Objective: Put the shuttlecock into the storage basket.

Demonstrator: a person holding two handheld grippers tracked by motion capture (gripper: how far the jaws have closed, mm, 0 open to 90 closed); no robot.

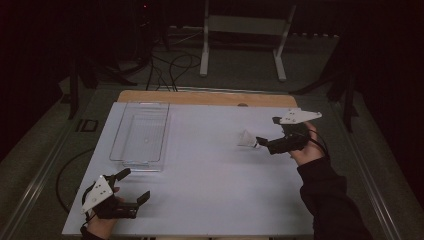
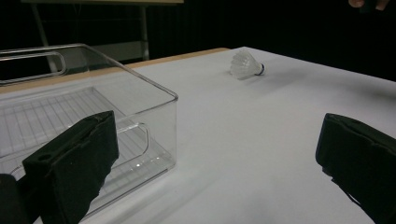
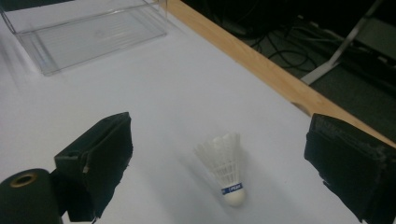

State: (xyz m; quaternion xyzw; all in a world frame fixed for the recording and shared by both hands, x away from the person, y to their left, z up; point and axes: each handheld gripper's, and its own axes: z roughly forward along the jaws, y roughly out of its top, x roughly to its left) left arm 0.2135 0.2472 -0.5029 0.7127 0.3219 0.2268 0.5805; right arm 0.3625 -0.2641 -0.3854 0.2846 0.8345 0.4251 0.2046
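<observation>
A white shuttlecock (image 1: 247, 138) lies on the white table (image 1: 210, 180), right of centre. In the right gripper view the shuttlecock (image 3: 226, 168) points its cork toward the camera and sits between the two wide-apart jaws, touching neither. My right gripper (image 1: 268, 131) is open just to the shuttlecock's right. A clear plastic bin (image 1: 140, 132) stands empty at the back left. My left gripper (image 1: 135, 184) is open near the front left corner, holding nothing. In its own view the bin (image 2: 93, 102) is close on the left and the shuttlecock (image 2: 245, 65) lies far off.
A strip of wooden tabletop (image 1: 205, 97) runs along the far edge of the white sheet. Beyond it, cables (image 1: 170, 67) lie on the floor beside a white stand frame (image 1: 245, 30). A person's dark sleeve (image 1: 327, 195) comes in at the lower right.
</observation>
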